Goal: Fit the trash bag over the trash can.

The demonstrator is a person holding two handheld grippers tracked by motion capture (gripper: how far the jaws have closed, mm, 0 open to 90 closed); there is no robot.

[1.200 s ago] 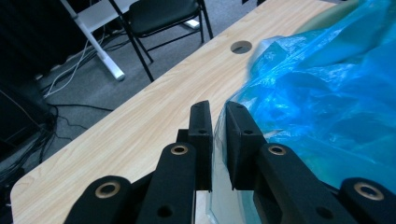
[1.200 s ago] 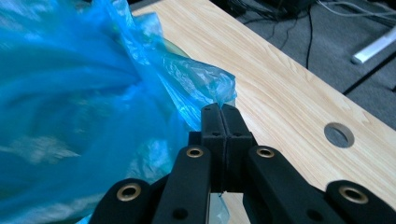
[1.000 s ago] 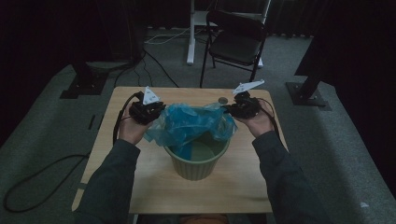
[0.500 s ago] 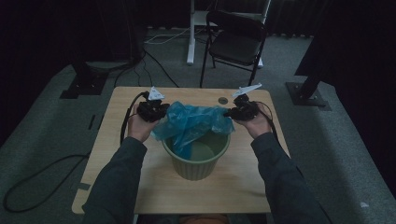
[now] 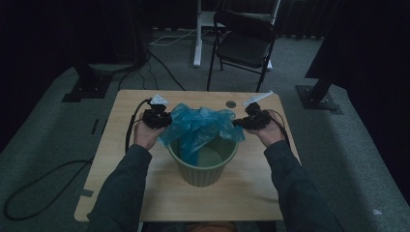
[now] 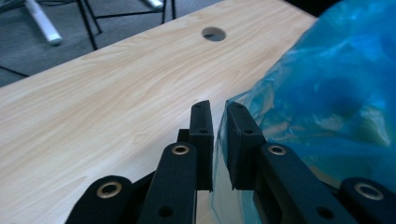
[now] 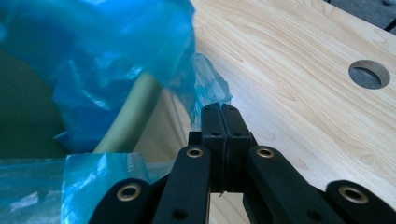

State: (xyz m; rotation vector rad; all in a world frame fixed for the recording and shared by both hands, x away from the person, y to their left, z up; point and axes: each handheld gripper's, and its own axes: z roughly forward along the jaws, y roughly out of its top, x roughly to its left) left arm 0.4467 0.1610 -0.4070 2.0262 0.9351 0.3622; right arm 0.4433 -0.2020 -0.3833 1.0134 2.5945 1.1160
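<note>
The blue plastic bag [image 5: 200, 126] sits in the middle of the high view, stretched across the mouth of the green bin [image 5: 203, 166], with a fold of it hanging down inside. Its two upper corners are pulled outward, one to each pair of tongs.

At the bag's left edge in the high view, the left tongs [image 5: 162, 118] meet the plastic. In the left gripper view the bag [image 6: 327, 98] fills the right side of the frame, and a thin edge of it runs down through the narrow gap between the left tongs [image 6: 218, 123]; the jaws stand slightly apart, have just been opening a little, and whether the pads press the film I cannot tell.

At the bag's right edge the right tongs [image 5: 240, 123] hold the other corner. In the right gripper view the right tongs [image 7: 222, 114] are clamped together on a crumpled tip of the bag [image 7: 116, 56], which spreads to the upper left over the pale rim of the bin [image 7: 128, 114].

The bin stands on the wooden bench [image 5: 121, 159], whose round cable hole [image 5: 231, 104] lies just above the bag. A black folding chair [image 5: 244, 43] stands beyond the bench at the top of the frame.
</note>
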